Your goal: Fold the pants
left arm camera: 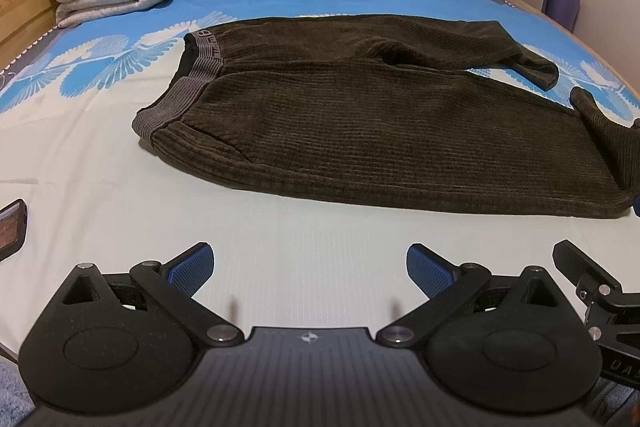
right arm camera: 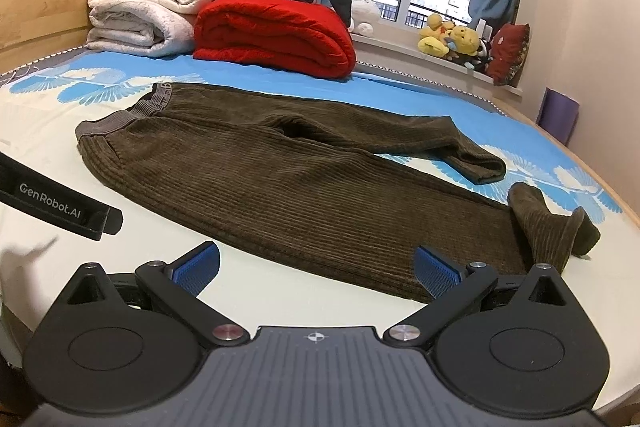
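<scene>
Both grippers (left arm camera: 310, 273) (right arm camera: 318, 269) short of pants (left arm camera: 360, 119)

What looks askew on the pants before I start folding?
The pants lie mostly flat on the bed, but both cuffs are off: the near leg's cuff is flipped back and bunched, and the far leg's cuff bends toward it. Nothing looks damaged.

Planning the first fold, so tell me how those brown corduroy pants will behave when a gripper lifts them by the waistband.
The pants will likely hang floppy: the cuffs already lie crumpled and curled over. The thick ribbed pile suggests some weight, so the legs would probably drag on the bed sheet. The waistband looks elastic and may stretch when pinched.
</scene>
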{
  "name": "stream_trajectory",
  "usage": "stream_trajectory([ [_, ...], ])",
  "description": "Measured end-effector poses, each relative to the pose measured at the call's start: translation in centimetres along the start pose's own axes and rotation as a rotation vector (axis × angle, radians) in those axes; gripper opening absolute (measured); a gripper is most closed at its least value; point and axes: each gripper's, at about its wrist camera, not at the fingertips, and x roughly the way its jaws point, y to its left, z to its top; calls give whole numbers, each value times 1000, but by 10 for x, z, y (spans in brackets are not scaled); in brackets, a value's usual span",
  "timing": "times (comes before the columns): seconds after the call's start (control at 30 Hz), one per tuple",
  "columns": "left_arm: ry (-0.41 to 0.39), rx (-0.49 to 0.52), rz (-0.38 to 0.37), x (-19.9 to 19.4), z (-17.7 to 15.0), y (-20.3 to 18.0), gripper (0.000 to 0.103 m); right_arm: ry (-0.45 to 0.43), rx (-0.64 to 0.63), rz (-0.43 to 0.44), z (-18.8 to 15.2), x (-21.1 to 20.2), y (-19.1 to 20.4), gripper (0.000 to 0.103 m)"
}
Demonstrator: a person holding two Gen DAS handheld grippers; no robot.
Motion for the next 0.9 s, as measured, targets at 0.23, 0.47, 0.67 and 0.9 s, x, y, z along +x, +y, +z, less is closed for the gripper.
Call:
stream_trajectory([
  [0.23, 1, 1, 2, 0, 1, -2, 103, -2, -5, 1, -1, -1, -1, 102],
  [0.47, 1, 1, 2, 0, 1, -2, 103, -2, -4, 0, 1, 0, 0, 102],
  [0.67, 1, 1, 4, 0, 1, -2, 103, -1, -5, 1, 1, 0, 1, 102],
  [0.9, 8, -13, 3, 0, 2, 0, 103, 2, -4, 1, 0, 0, -1, 102],
])
